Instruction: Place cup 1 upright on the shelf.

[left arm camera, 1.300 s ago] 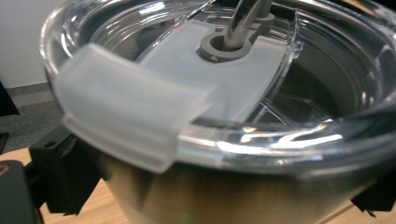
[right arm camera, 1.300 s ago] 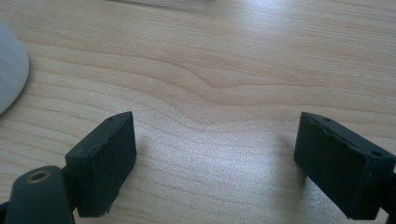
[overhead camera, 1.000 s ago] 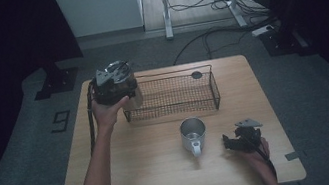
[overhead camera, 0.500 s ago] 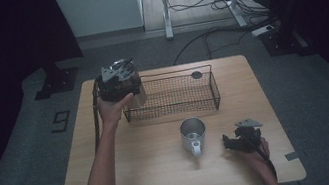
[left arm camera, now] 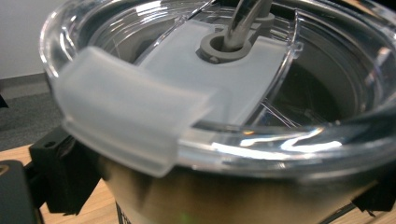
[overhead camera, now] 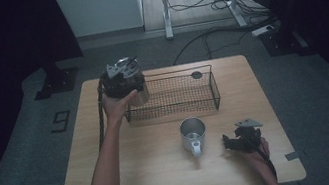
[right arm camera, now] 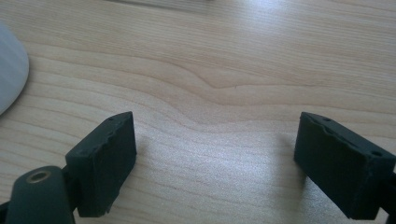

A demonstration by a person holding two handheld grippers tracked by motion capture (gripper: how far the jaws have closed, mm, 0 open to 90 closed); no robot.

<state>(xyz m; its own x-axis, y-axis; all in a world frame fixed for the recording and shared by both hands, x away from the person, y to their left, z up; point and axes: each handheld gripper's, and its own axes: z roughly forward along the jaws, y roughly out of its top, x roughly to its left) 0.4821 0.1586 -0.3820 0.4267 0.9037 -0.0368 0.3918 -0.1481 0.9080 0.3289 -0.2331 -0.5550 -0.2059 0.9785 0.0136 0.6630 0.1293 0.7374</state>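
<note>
A steel tumbler (left arm camera: 224, 196) with a clear lid (left arm camera: 261, 93) and a metal straw (left arm camera: 243, 18) sits between the jaws of my left gripper (overhead camera: 122, 81), which is shut on it. The person's hand holds it above the left end of a black wire basket (overhead camera: 173, 96); the tumbler's silver body (overhead camera: 141, 95) shows beside the fingers. A metal mug (overhead camera: 193, 133) stands on the table in front of the basket, handle toward the person. My right gripper (overhead camera: 235, 141) rests low on the wood to the right of the mug. In the right gripper view it (right arm camera: 215, 158) is open over bare wood.
A small round black object (overhead camera: 196, 74) lies at the basket's far right. The wooden table (overhead camera: 131, 179) has bare room at the front left. The mug's pale side (right arm camera: 9, 70) shows at the left edge of the right gripper view. Dark floor surrounds the table.
My left gripper has carried the tumbler to the right, closer to the basket's left end. The right gripper and the mug have stayed where they were.
</note>
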